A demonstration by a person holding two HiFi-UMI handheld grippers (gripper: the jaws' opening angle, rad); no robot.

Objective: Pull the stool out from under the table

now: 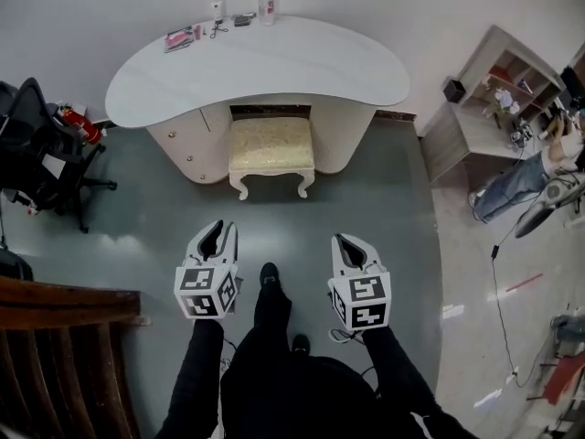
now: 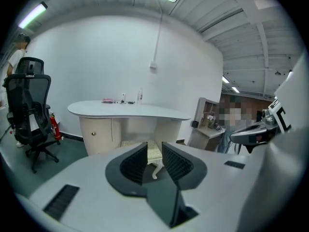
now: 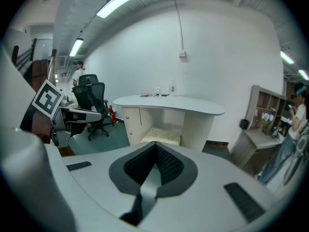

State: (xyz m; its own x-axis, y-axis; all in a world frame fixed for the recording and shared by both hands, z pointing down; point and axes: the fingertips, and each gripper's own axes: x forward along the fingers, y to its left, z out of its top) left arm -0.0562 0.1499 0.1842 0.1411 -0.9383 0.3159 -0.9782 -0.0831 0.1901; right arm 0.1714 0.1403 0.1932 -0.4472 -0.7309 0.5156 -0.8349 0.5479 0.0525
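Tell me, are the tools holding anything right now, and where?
Nothing is held. The left tool is slightly open, the right tool shut, both empty. The stool stands untouched, partly under the table.

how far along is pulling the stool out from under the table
Done: nothing; the stool sits tucked under the table. In hand: the left gripper, slightly open, and the right gripper, shut, are both empty, apart from the stool. Left: reach it, grip it, pull it out.
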